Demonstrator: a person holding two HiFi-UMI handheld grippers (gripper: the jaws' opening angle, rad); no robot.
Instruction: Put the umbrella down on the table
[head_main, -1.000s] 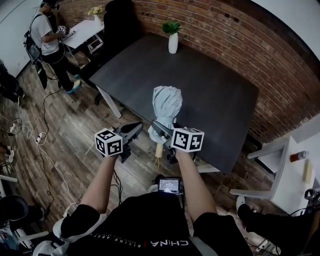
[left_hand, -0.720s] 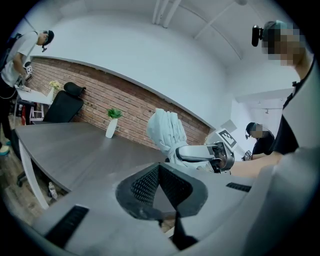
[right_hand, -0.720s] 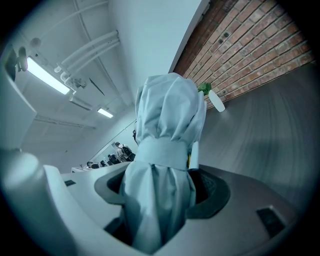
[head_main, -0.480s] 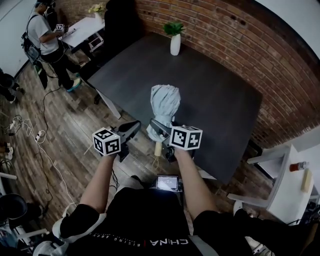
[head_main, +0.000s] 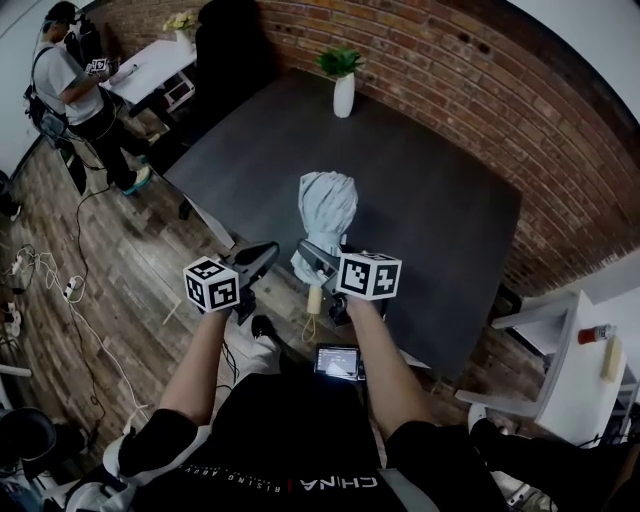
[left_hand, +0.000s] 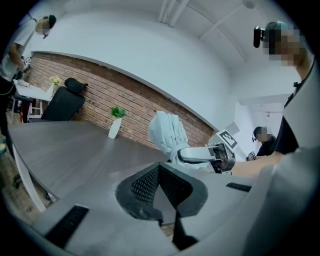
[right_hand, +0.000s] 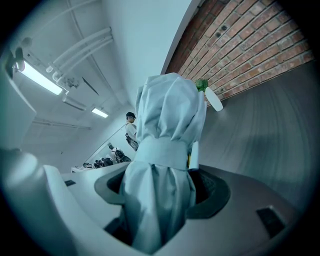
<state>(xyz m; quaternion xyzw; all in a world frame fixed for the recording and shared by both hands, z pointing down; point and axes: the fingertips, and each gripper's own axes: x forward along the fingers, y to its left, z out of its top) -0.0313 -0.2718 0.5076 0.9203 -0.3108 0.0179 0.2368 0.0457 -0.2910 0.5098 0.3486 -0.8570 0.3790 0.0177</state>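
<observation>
Stepping in, you bring the umbrella (head_main: 326, 205) closer: your right claw (head_main: 318, 262) pinches its folded cloth, top now above the table (head_main: 430, 190) ahead. Left claw (head_main: 258, 262) alongside, pressed together, empty. Lower it next.

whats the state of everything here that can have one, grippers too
light blue folded fabric umbrella, closed and strapped, held in the air, not yet down on the table
right gripper, shut on the umbrella
left gripper, jaws together, nothing between them
dark grey rectangular table, standing, vase on it
white vase with a green plant, upright near the table's far edge
</observation>
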